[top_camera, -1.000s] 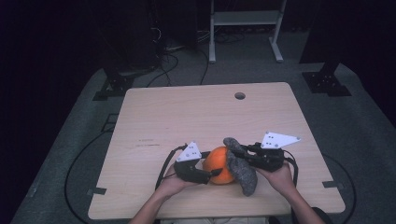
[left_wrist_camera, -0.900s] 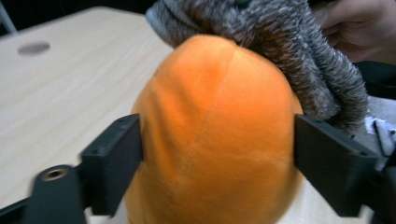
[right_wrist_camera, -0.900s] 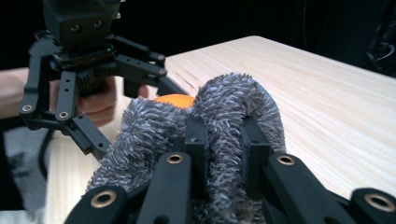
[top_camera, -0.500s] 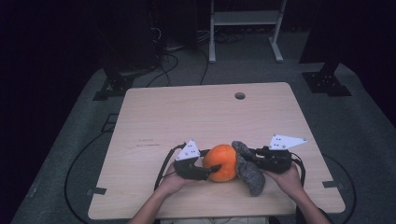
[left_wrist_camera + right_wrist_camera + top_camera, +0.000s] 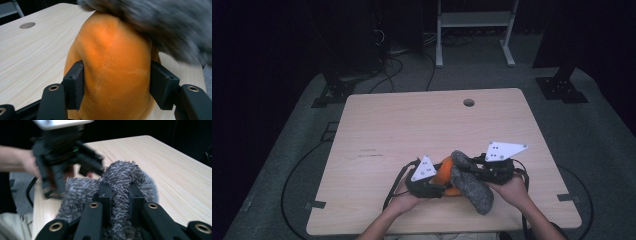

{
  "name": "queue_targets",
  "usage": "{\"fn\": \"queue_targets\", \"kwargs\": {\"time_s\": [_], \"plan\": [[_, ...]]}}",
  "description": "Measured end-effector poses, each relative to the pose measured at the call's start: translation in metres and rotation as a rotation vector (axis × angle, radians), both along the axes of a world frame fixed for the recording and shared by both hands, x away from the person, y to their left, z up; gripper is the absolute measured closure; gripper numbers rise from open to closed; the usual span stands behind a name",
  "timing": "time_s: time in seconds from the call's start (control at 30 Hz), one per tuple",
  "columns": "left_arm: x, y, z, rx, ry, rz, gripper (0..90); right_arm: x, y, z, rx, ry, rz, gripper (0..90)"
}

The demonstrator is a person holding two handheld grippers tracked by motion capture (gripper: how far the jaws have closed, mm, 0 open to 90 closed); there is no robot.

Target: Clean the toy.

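The left gripper (image 5: pixel 116 82) has its jaws closed partway and pressed on an orange plush ball (image 5: pixel 112 75), one black pad on each flank of it; these jaws have just been closing, with the ball between them. In the high view the left gripper (image 5: pixel 439 189) sits near the front edge of the counter (image 5: pixel 412 125), with the orange plush ball (image 5: pixel 446 170) at its tips, resting on the wood.

The right gripper (image 5: pixel 119 200) has its jaws nearly together, pinched on a fold of grey furry fabric (image 5: pixel 120 182) that bulges up between and beyond the pads. In the high view the right gripper (image 5: pixel 469 171) meets the left one from the opposite side, and the grey furry fabric (image 5: pixel 472 187) drapes over the ball's far flank and hangs toward the front edge of the counter.

Seen along the left jaws, the grey pile lies across the top of the ball and blocks what is beyond it. Seen along the right jaws, the other gripper, blurred, stands just past the fabric.

The ball is rounded, short-napped and soft, dented where the pads push. The fabric is long-piled, shaggy, mottled grey. The counter is pale wood grain with a round cable hole (image 5: pixel 469 102) far beyond both jaws. Black cables (image 5: pixel 397 65) lie on the grey floor past the far edge, near a pale metal frame (image 5: pixel 474 20)
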State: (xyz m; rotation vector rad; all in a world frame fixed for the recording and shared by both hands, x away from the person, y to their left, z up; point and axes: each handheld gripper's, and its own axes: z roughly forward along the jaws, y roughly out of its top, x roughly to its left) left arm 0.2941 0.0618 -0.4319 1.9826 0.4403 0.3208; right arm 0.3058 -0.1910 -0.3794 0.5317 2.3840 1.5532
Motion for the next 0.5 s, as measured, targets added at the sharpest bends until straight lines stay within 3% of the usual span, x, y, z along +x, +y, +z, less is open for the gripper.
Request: {"fn": "queue_targets", "kwargs": {"time_s": [0.2,0.3,0.37,0.5], "plan": [[0.005,0.005,-0.002,-0.029,0.045,-0.095,23.9,0.008,-0.021,-0.009,0.027,0.033,-0.058,76.8],[0.003,0.001,-0.003,-0.016,0.018,-0.084,25.9,0.005,-0.032,-0.013,0.039,0.045,-0.070,76.9],[0.002,-0.001,-0.002,-0.013,-0.002,-0.064,31.7,-0.002,-0.035,-0.014,0.032,0.030,-0.072,76.9],[0.001,-0.005,-0.002,-0.009,-0.008,-0.062,36.8,-0.020,-0.027,-0.007,0.004,-0.003,-0.023,77.0]]}}
